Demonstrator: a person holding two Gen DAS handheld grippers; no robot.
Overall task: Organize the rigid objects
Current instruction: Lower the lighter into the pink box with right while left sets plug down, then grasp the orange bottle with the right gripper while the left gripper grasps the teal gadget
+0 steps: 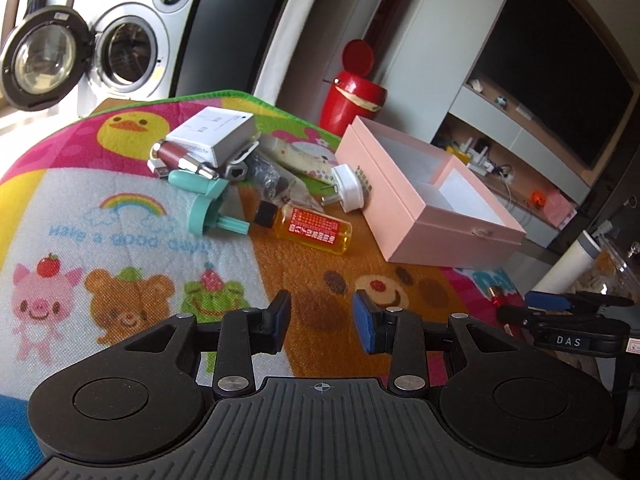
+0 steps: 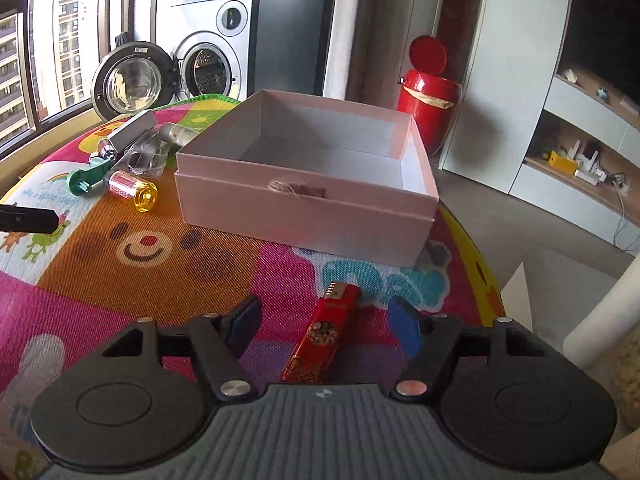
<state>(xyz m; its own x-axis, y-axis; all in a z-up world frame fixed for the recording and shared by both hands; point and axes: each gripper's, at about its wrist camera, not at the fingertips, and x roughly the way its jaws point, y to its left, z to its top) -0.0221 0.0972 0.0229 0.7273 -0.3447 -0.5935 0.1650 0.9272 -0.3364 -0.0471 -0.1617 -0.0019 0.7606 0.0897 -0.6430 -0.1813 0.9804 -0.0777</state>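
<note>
A: Which item is in hand right now?

B: The red lighter (image 2: 324,336). It lies flat on the cartoon mat (image 2: 120,280) that covers the counter, just in front of the pink box (image 2: 304,208), with its metal head towards the box. The right gripper (image 2: 326,326) sits over it with the lighter between its fingers (image 2: 406,330), but there is a gap on both sides, so nothing is pinched yet

A: So the grab is only half made?

B: I'd say so. The fingers bracket the lighter and now need to close on its long sides, then lift and carry it over the near wall of the box, which looks empty from here

A: And the other hand?

B: The left gripper (image 1: 322,322) hovers above the mat with its fingers (image 1: 366,326) partly open and nothing between them. Ahead of it is the pile still to sort: a yellow bottle (image 1: 310,230) with a black cap, a white plug (image 1: 346,188) close against the box, a teal plastic piece (image 1: 208,204), a white carton (image 1: 216,134) resting on the pile

A: Anything to watch for?

B: The lighter lies at a slant between the fingers, so a squeeze could twist it rather than hold it square
</note>
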